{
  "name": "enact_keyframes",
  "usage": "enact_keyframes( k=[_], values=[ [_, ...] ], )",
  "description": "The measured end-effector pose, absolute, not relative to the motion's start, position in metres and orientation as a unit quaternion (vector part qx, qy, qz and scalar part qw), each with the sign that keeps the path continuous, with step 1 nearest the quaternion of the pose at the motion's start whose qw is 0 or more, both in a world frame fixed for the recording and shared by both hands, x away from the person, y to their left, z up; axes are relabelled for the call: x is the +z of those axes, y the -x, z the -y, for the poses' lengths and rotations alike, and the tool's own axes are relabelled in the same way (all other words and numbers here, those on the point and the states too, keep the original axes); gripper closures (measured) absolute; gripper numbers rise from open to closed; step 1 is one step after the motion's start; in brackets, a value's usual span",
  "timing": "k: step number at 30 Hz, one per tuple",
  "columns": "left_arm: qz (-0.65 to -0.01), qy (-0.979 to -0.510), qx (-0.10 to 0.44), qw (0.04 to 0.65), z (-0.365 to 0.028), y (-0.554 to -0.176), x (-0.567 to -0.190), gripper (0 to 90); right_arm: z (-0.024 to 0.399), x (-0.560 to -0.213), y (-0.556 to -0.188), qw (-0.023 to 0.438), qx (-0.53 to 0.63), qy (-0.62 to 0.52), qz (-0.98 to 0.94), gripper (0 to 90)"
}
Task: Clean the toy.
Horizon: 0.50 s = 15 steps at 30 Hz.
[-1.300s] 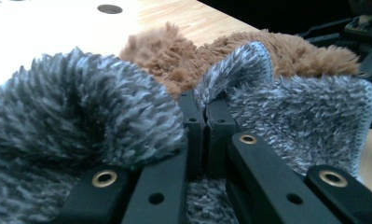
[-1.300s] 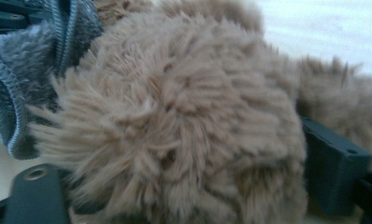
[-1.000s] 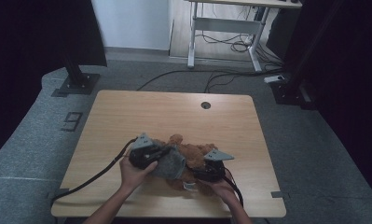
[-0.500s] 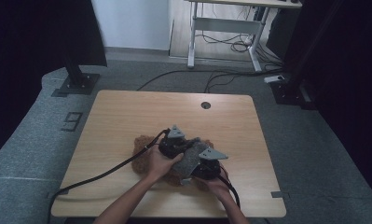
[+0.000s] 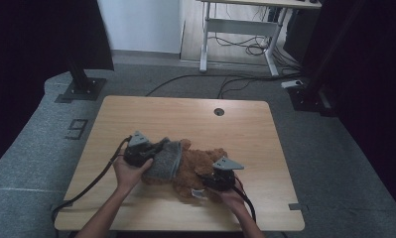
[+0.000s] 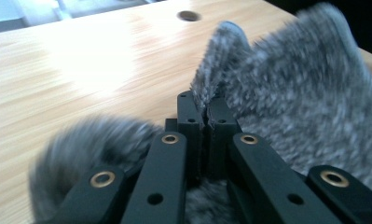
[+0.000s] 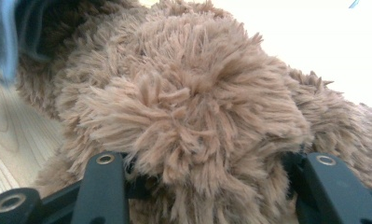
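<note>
Clearly, we were pulling a grey knitted garment (image 5: pixel 166 159) off — or onto — a brown teddy bear (image 5: pixel 200 167) that lay low and centre in the high view, on the wooden table (image 5: pixel 185 116). Our left gripper (image 6: pixel 203 105) had its jaws pinched tight on the garment's fuzzy edge, seen mid-frame in the left gripper view. Our right gripper (image 5: pixel 219 179) was clamped about halfway closed round a plump furry part of the bear, with brown fur bulging between the jaws in the right gripper view; which limb it was we could not tell.

We judged that the step needed a steady anchor — the right grip had to stay firm and low while the left drew the knit along the body, not upward. A thin pinch on a stretchy hem might slip, so we reckoned a slow, even pull was safer than a jerk.
</note>
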<state>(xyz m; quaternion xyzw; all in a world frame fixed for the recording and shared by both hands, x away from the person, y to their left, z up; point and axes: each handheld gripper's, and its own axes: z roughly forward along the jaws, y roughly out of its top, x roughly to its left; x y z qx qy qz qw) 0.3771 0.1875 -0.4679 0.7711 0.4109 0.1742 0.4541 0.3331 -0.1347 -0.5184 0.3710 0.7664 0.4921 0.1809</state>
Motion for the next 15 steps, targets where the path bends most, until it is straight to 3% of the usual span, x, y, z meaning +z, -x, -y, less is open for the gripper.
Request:
enact_keyframes(
  k=[6,10,15],
  values=[
    [-0.462,-0.766,0.155,0.419,-0.226,-0.377,-0.505,86.5,0.137,-0.519,-0.334,0.182,0.493,-0.371,-0.766,46.7],
    [-0.484,-0.765,0.093,0.415,-0.237,-0.377,-0.539,86.3,0.140,-0.520,-0.335,0.182,0.496,-0.374,-0.762,46.7],
    [-0.472,-0.745,0.105,0.460,-0.241,-0.375,-0.508,86.4,0.140,-0.520,-0.335,0.182,0.497,-0.373,-0.762,46.8]
  ],
)
